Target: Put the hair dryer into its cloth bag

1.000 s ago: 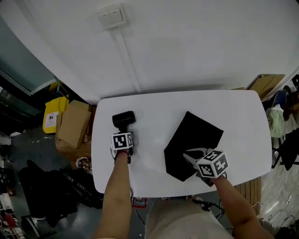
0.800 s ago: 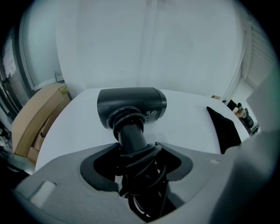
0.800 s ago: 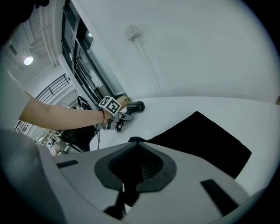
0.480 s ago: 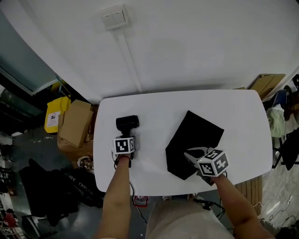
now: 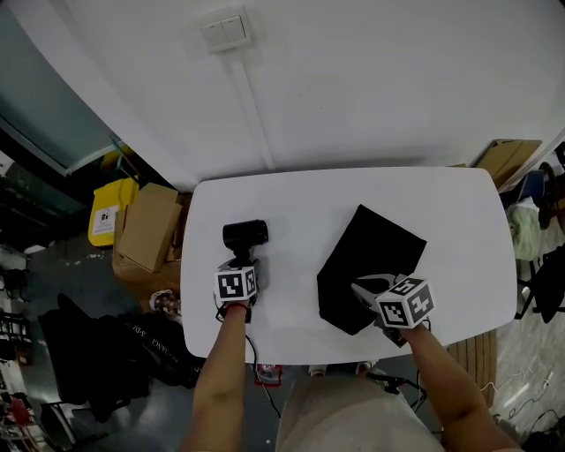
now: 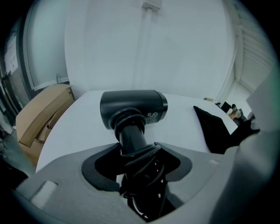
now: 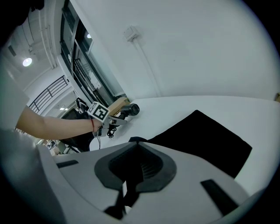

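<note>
1. Head view: a white table point(image 5: 291, 199) with rounded corners stands against a plain white wall point(image 5: 380, 79). On the wall a double switch point(image 5: 224, 29) sits above a thin conduit point(image 5: 252, 110) that runs down to the table's far edge. On the dark floor left of the table are a cardboard box point(image 5: 148, 231) and a yellow container point(image 5: 109, 214). The hair dryer point(image 5: 244, 234) is over the table's left half, and the left gripper point(image 5: 242, 265) reaches to its handle. The black cloth bag point(image 5: 375, 252) lies flat on the right half, well apart from the dryer. The right gripper point(image 5: 360, 291) is at the bag's near edge.

2. Left gripper view: the left gripper point(image 6: 136, 153) is clamped on the handle of the hair dryer point(image 6: 133, 107), where the cord is wound around it. The dryer's barrel lies crosswise above the table point(image 6: 78, 127). The cloth bag point(image 6: 212, 131) shows at the right, the cardboard box point(image 6: 41, 118) at the left beyond the table edge, and the switch point(image 6: 153, 4) at the top of the wall.

3. Right gripper view: the right gripper point(image 7: 136, 144) has its jaws pressed together on a fold of the cloth bag point(image 7: 201, 135), and the rest of the bag spreads flat across the table point(image 7: 210, 105). Farther off, the left gripper point(image 7: 116, 120) holds the hair dryer point(image 7: 130, 109) near the table's far end. Tall dark windows point(image 7: 83, 61) line the room beyond, and the switch point(image 7: 130, 31) sits on the white wall.
</note>
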`<act>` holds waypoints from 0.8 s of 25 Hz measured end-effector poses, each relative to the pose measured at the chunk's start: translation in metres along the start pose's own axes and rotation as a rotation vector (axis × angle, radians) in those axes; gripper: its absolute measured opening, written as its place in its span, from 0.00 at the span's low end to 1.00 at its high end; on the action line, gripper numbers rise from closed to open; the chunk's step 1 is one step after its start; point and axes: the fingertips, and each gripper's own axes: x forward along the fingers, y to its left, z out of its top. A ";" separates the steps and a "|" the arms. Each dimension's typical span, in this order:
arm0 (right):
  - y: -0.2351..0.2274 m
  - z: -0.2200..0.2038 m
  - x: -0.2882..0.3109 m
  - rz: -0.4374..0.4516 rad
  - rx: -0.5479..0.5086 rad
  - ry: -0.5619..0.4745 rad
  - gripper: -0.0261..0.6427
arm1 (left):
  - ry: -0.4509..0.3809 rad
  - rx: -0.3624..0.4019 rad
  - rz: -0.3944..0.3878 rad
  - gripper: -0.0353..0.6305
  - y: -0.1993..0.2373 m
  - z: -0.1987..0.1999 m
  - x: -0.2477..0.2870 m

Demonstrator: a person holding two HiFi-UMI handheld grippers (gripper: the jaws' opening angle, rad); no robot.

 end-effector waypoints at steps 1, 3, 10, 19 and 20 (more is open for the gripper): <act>0.000 0.000 0.000 -0.001 0.000 -0.001 0.07 | -0.011 0.007 -0.012 0.42 -0.004 0.001 -0.004; 0.001 0.001 0.000 -0.003 -0.001 -0.002 0.07 | -0.029 0.020 -0.038 0.42 -0.012 0.002 -0.014; 0.004 0.002 -0.003 -0.011 -0.001 -0.008 0.07 | -0.055 0.065 -0.095 0.42 -0.040 0.006 -0.047; 0.008 0.001 -0.008 -0.019 0.019 -0.024 0.07 | -0.063 0.105 -0.151 0.42 -0.070 -0.006 -0.078; 0.008 0.000 -0.009 -0.020 0.022 -0.026 0.07 | -0.062 0.106 -0.159 0.42 -0.074 -0.008 -0.082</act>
